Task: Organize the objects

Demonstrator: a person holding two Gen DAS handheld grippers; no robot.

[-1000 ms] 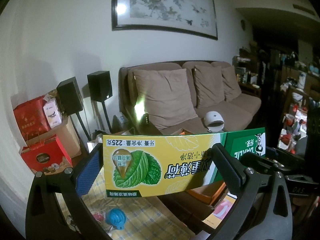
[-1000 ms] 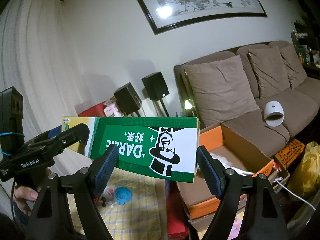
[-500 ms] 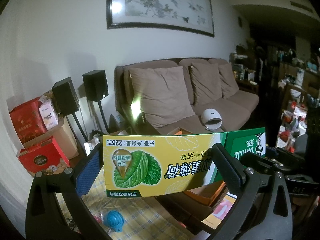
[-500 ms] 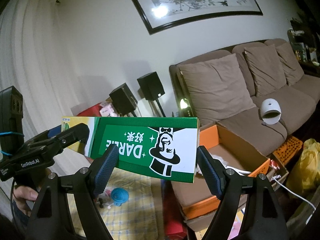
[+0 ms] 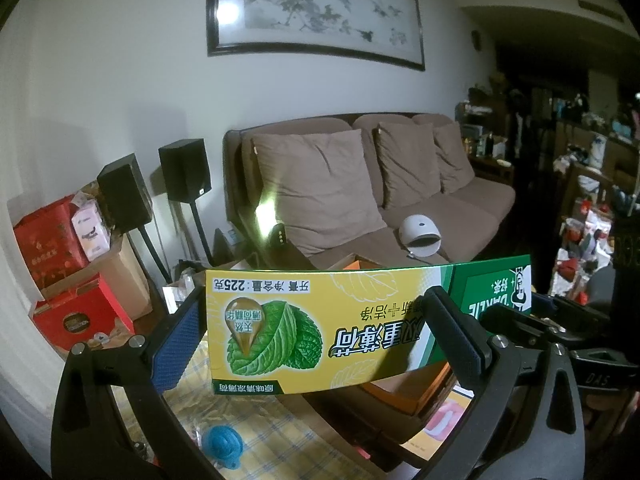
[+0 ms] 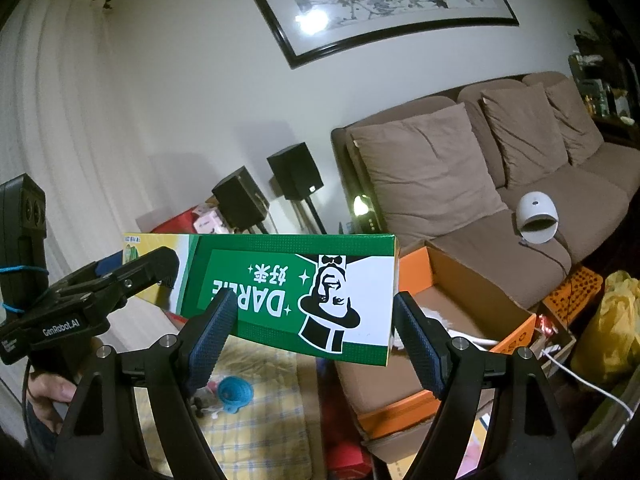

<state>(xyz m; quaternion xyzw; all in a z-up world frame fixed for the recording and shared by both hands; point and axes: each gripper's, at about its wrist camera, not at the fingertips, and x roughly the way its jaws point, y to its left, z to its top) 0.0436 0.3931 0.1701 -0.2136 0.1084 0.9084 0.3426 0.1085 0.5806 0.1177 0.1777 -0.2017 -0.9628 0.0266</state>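
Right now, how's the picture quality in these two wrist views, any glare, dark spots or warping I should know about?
Left wrist view: a lamp glare spot sits on the framed painting, the room's right side is nearly black, and the fisheye bows the toothpaste box. Right wrist view: the same glare on the glass, the curtain curves at the edge, and the box print reads sharp.

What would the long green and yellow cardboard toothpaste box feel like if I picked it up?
The long green and yellow cardboard toothpaste box is probably stiff: its edges look straight in the air. Its flat sides shouldn't roll. The printed card looks smooth, so it may slip.
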